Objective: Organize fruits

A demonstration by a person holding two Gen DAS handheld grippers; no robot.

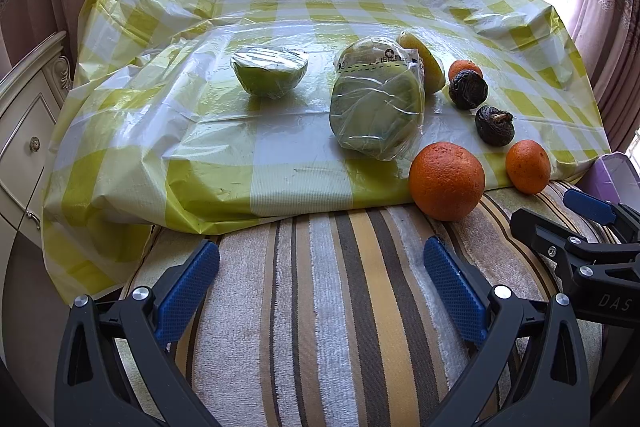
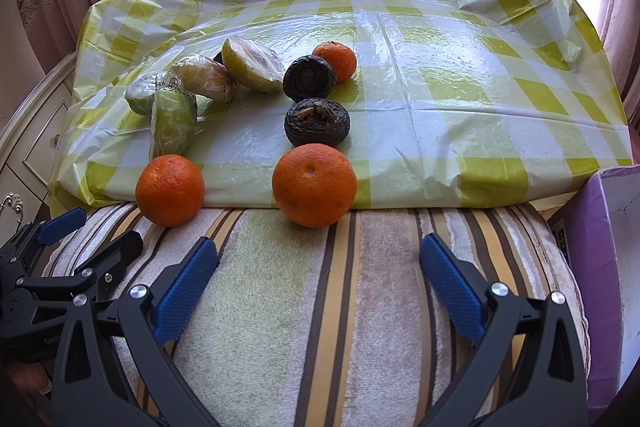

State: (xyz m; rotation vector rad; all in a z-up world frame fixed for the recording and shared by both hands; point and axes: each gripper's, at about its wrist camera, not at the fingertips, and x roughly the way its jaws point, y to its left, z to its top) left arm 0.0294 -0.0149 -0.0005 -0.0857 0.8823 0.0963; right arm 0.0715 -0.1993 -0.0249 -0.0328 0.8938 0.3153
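Note:
Fruit lies on a yellow-checked plastic cloth. A film-wrapped green half sits left of a bigger wrapped green fruit and a cut yellow fruit. Two dark wrinkled fruits and a small orange lie to the right. Two oranges rest at the cloth's near edge. My left gripper is open over the striped towel, short of the fruit. My right gripper is open and empty, just in front of the nearer orange.
A striped towel covers the near surface. A purple box stands at the right. A cream cabinet is on the left. Curtains and a bright window are behind. Each gripper shows at the edge of the other's view.

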